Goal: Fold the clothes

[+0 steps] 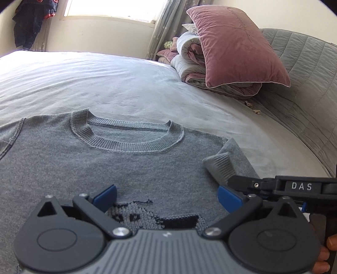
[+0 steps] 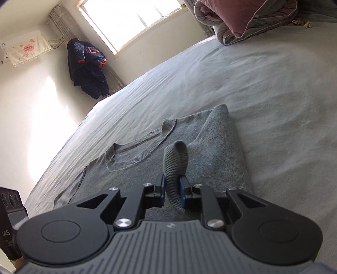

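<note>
Far left of the sweater [image 1: 88, 160]: dark jacket [image 2: 86, 67] hanging on the wall by the window [image 2: 134, 19], well apart from everything on the bed [image 1: 118, 82].

Left shoulder of the sweater lying flat, seam showing, sleeve running off past the frame edge. Above the chest, left tool [image 1: 166, 196] hovering with blue pads spread wide and nothing between them; dark knitted pattern visible just under it.

Sweater itself spread face up on the bed, collar [image 1: 126, 134] pointing away toward the far side of the bed, hem end hidden under the tools. Long axis running from near edge to collar, roughly straight ahead in the left view.

Right of the collar: right sleeve [image 2: 219, 139] already folded inward over the body, its ribbed cuff [image 2: 174, 166] standing up and looped. Right tool [image 2: 172, 187] pressed together on that cuff, pinching the ribbing between the pads.

Probably soft, light, limp knit; likely to sag and stretch when lifted, not slippery, nothing fragile. Best taken by firm edges: ribbed cuff, shoulder seam, collar band or hem, rather than mid-panel, where fabric would bunch.

Further right of the sweater, well apart: rolled quilt [image 1: 193, 63] with a pink pillow [image 1: 238, 46] leaning on it, against the grey headboard [image 1: 305, 69].
</note>
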Tool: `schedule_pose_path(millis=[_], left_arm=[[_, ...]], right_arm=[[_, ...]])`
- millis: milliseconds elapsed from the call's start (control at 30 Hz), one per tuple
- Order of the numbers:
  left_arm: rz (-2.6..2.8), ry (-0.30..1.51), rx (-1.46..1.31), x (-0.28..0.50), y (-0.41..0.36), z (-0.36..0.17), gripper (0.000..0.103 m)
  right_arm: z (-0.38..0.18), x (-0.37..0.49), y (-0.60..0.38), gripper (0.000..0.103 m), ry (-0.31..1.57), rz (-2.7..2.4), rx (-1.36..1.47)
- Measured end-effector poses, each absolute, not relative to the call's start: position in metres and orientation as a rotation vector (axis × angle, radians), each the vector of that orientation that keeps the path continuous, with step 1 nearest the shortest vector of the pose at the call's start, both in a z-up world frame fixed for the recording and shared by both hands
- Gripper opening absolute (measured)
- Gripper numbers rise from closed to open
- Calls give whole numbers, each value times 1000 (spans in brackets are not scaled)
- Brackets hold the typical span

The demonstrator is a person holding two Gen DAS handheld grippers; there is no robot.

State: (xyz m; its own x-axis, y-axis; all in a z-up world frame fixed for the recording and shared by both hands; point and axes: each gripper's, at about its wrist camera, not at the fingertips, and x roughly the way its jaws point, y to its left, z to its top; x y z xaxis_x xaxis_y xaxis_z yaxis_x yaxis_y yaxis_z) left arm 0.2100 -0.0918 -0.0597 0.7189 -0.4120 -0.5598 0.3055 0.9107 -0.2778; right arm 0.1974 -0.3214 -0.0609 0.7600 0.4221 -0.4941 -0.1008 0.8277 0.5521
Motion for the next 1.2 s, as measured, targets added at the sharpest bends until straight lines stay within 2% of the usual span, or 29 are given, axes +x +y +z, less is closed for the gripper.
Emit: schedule_pose_path(millis=[67, 100, 133, 167, 200, 333, 433, 633, 733, 833, 933, 967, 1067, 1200], left_arm=[[-403, 654, -185, 209, -89, -58, 102], [-408, 654, -195, 209, -88, -57, 102], [-418, 655, -208, 209, -88, -56, 101], [-431, 658, -222, 209, -87, -55, 99], [-453, 665, -249, 209, -86, -54, 98], [-570, 712, -418, 214, -86, -55, 90], [-587, 793, -514, 225, -94, -62, 86], [-494, 879, -640, 245, -100, -67, 71], [-435, 901, -634, 247, -107, -66, 63], [-398, 896, -599, 244, -116, -62, 60], [-382, 885, -591, 244, -126, -64, 41], [-375, 882, -593, 243, -130, -65, 29], [-336, 858, -571, 242, -139, -69, 7], [-299, 800, -513, 240, -143, -66, 3]], right_arm=[[-55, 191, -330, 23, 630, 331, 560], [-51, 188, -334, 27, 619, 347, 576], [-48, 185, -338, 44, 608, 363, 592], [-45, 182, -343, 55, 594, 376, 606], [-40, 175, -350, 56, 569, 374, 610], [-25, 155, -374, 56, 537, 319, 497], [-28, 142, -383, 56, 583, 306, 418], [-37, 144, -368, 54, 671, 420, 252], [-43, 143, -357, 53, 686, 436, 150], [-48, 142, -347, 52, 698, 456, 58], [-57, 140, -353, 33, 697, 528, 99], [-55, 139, -356, 32, 689, 524, 99], [-57, 141, -361, 30, 688, 534, 114], [-61, 141, -359, 30, 687, 541, 105]])
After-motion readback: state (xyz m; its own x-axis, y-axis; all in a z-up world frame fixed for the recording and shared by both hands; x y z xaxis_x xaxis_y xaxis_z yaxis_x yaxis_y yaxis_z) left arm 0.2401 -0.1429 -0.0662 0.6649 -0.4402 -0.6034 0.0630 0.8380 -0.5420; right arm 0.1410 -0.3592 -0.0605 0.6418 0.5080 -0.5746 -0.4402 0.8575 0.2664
